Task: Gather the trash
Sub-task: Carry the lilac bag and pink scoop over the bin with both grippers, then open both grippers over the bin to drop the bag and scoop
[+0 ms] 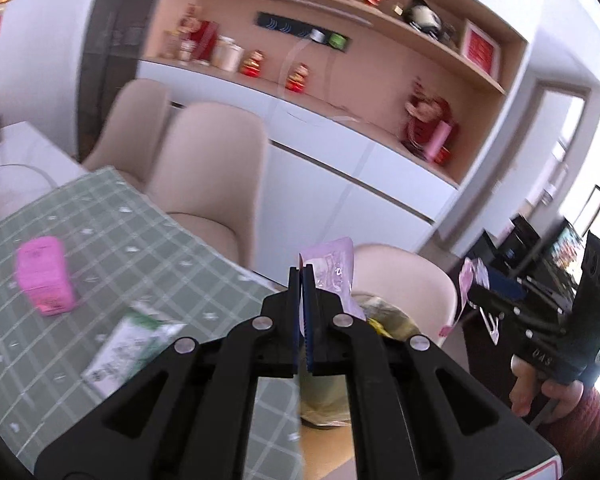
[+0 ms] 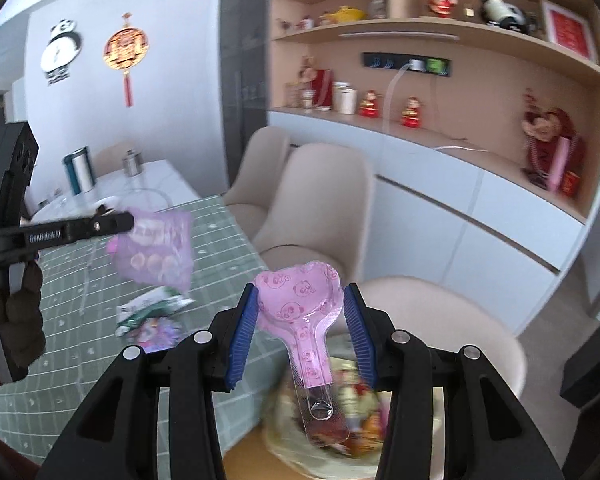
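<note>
Blur smears the trash bag (image 2: 320, 432) under the right gripper (image 2: 300, 332), so its contents read only as a jumble of yellow, red and orange scraps; in the left wrist view the bag (image 1: 380, 320) is mostly hidden behind the left gripper (image 1: 304, 308) and cut off by its black arms. The right gripper's blue fingers (image 2: 244, 332) stand apart on either side of a pink heart-shaped blister pack (image 2: 300, 300) printed with panda faces, its clear handle end hanging down over the bag's mouth; whether the pads actually touch it cannot be told. The left gripper's fingers are pressed together on a crumpled pink-purple plastic wrapper (image 1: 332, 268), held in the air off the table edge, above the bag. On the green checked tablecloth (image 1: 100, 240) lie a pink packet (image 1: 44, 280) and a green-and-white wrapper (image 1: 128, 344), near each other. Beige chairs (image 1: 212, 176) stand beside the table, and the bag sits on the nearest one.
</note>
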The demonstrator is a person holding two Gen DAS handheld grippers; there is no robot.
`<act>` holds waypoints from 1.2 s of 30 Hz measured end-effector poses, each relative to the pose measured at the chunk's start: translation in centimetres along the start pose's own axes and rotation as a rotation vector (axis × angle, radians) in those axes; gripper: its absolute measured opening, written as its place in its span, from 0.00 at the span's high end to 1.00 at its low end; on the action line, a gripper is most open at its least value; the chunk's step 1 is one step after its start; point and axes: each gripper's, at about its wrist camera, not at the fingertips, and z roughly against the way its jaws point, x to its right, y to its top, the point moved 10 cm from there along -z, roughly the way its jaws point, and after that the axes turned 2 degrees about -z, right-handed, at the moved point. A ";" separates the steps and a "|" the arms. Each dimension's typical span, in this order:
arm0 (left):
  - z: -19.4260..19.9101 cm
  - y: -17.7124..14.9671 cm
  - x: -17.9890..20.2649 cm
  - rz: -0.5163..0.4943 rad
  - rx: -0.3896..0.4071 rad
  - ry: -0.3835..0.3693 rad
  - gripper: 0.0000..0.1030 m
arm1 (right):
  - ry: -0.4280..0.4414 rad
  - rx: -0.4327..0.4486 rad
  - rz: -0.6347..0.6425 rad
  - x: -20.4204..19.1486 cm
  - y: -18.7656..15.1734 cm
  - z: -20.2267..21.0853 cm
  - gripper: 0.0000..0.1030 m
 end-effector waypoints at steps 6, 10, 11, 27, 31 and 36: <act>-6.8 -2.3 5.3 -0.012 -0.115 -0.068 0.98 | -0.042 0.001 -0.041 5.5 -1.1 0.7 0.59; -10.3 -4.0 7.4 -0.004 -0.169 -0.081 0.98 | -0.046 -0.017 -0.057 8.2 -2.0 0.3 0.59; -11.2 -4.3 7.9 -0.004 -0.180 -0.079 0.98 | -0.046 -0.020 -0.058 8.9 -2.2 0.1 0.59; -18.1 -8.1 10.8 -0.004 -0.282 -0.030 0.98 | -0.008 -0.055 -0.121 14.4 -4.8 -2.4 0.59; -18.2 -8.5 10.7 0.029 -0.291 -0.035 0.79 | 0.002 -0.051 -0.132 14.7 -5.2 -2.4 0.59; -16.8 -8.6 9.5 0.066 -0.267 -0.015 0.70 | 0.020 -0.058 -0.144 14.5 -6.0 -3.1 0.59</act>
